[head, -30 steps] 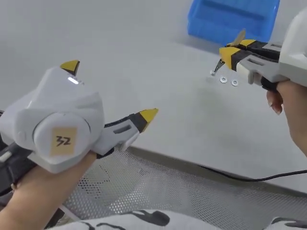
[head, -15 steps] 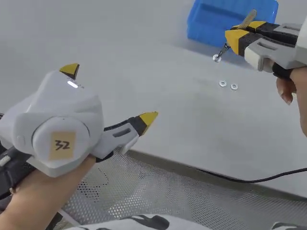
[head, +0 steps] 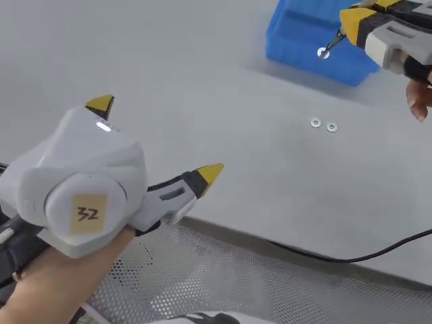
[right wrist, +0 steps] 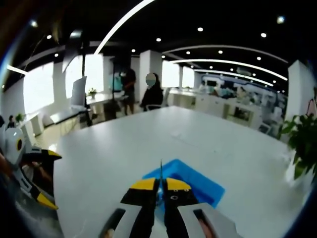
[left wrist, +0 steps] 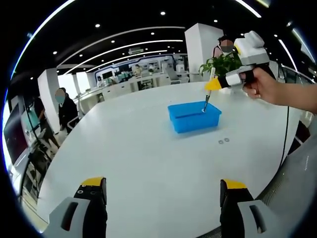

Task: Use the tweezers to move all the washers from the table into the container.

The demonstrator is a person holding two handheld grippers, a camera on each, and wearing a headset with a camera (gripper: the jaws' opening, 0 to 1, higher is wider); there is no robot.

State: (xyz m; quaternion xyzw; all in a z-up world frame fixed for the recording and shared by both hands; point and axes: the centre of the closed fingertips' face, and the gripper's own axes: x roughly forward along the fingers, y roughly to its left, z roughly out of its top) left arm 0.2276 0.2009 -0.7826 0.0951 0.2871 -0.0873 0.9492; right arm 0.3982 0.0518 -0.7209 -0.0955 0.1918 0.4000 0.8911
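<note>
Right gripper [head: 351, 21] is clamped on the tweezers [head: 333, 43] at 1 o'clock in head view. A washer [head: 323, 53] is pinched at the tweezer tips over the blue container [head: 297, 27]. Two washers [head: 315, 123] lie on the table [head: 202, 81] at 2 o'clock. Left gripper [left wrist: 163, 184] jaws are held apart at 8 o'clock.

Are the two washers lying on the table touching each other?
Apart. The head view shows a strip of bare table between the left washer and the right washer.
</note>
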